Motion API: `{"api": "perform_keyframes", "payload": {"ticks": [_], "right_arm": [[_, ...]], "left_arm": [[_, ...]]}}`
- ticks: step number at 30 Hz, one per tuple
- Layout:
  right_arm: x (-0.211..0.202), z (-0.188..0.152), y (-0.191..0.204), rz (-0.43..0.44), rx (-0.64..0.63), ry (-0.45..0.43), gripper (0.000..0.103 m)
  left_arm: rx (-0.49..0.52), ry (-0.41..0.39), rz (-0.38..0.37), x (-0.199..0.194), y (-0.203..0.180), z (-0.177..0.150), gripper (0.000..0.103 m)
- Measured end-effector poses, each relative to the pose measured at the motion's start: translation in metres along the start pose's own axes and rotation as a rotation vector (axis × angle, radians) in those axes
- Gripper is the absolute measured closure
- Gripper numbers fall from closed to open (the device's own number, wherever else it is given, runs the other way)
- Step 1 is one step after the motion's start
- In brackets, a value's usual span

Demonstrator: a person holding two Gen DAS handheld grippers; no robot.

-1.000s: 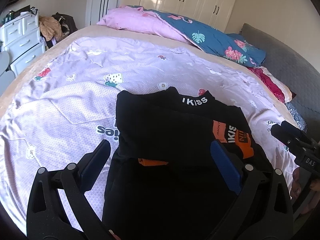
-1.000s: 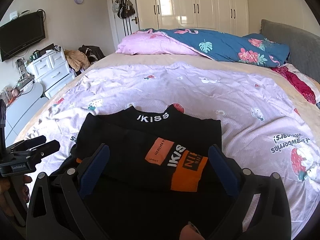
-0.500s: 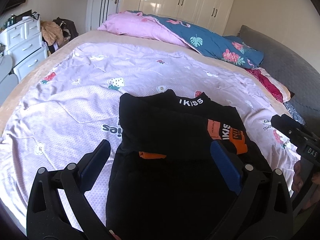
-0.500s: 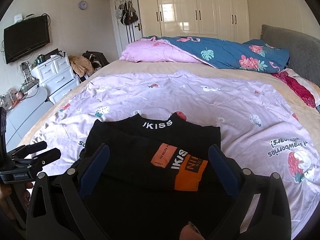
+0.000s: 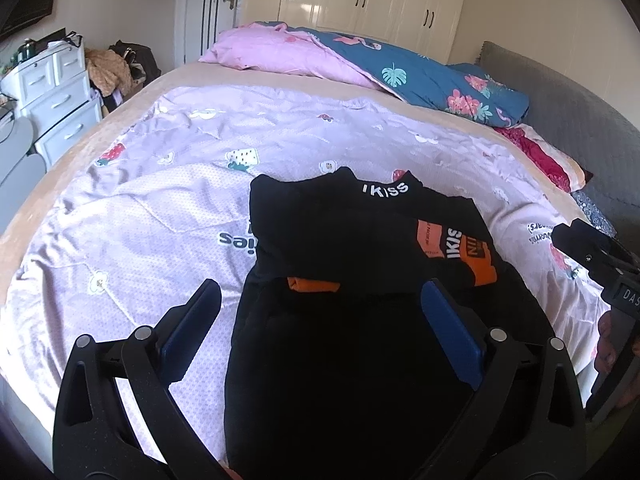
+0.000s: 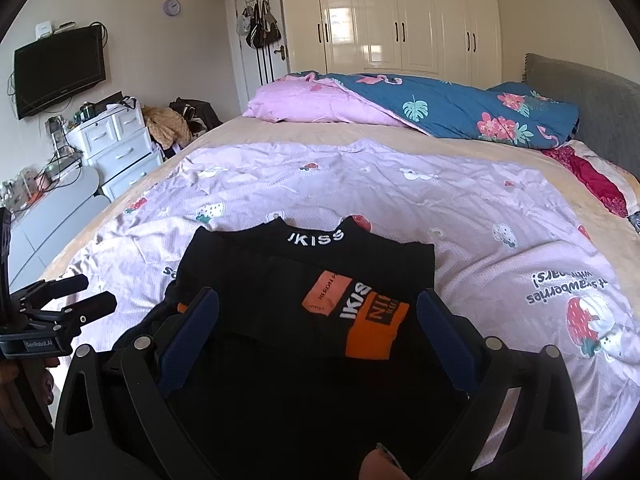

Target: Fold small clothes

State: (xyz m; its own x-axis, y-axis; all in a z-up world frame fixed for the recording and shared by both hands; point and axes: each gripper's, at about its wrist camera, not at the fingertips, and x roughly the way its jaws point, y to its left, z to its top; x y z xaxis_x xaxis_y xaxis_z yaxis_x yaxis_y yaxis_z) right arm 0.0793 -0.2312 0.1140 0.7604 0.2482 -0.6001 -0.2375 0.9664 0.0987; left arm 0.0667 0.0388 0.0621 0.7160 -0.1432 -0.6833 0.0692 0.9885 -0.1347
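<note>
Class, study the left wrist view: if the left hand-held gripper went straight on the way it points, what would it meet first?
Probably the black garment lying on the lilac sheet: the open left hand-held gripper points at its folded part, though depth is uncertain.

The shirt point(image 6: 288, 304) in front of me is black with white lettering and orange patches. It lies on a lilac sheet point(image 6: 400, 200) printed with strawberries, beyond which sit a pink and teal floral duvet point(image 6: 440, 108) and cream wardrobes point(image 6: 400, 20). My tongs are black with blue pads point(image 5: 448, 332).
</note>
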Motion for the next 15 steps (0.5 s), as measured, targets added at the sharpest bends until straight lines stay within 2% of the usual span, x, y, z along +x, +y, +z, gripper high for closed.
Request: {"api": "perform_keyframes", "payload": {"ticks": [15], "right_arm": [[-0.017,-0.018,0.002,0.002,-0.029,0.016,0.004]], "left_arm": [[0.032,0.016,0.015,-0.012,-0.009,-0.015,0.009]]}}
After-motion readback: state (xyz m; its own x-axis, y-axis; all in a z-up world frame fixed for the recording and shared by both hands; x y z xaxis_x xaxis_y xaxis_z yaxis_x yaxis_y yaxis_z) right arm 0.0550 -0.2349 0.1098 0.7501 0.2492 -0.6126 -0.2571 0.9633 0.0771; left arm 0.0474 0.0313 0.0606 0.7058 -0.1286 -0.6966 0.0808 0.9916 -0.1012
